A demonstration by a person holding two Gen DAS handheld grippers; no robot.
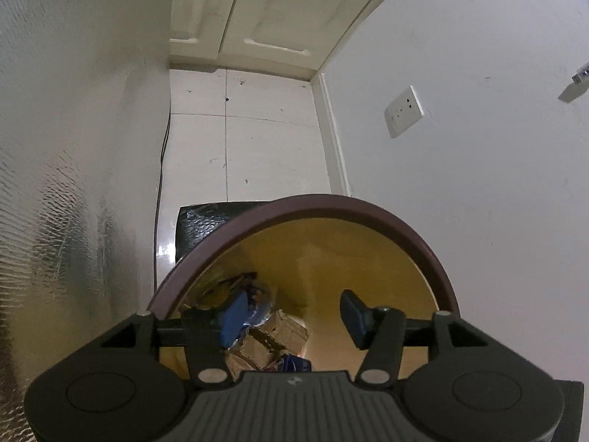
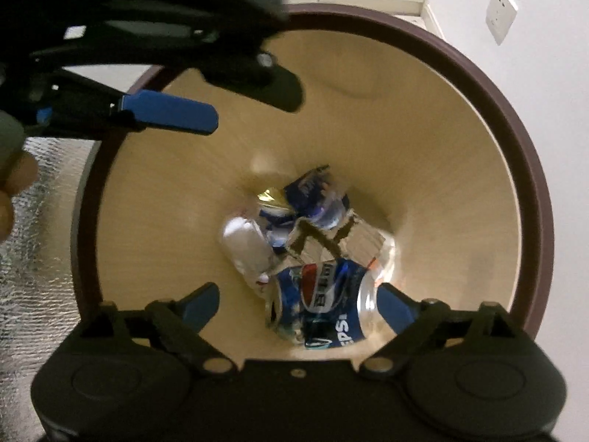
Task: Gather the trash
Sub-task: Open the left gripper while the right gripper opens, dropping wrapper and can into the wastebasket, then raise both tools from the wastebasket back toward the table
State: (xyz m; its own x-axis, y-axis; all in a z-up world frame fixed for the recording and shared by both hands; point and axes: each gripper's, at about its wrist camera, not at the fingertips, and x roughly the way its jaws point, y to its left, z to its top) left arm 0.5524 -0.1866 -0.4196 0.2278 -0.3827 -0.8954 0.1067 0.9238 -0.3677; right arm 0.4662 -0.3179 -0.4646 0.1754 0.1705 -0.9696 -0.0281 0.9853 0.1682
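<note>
Both the left gripper and right gripper hang wide, empty, above the bin's Pepsi can.

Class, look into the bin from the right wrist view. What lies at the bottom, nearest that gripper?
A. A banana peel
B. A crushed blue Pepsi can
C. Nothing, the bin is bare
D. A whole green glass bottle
B. A crushed blue Pepsi can lies at the bottom of the bin, between the open fingers of the right gripper, beside torn cardboard.
</note>
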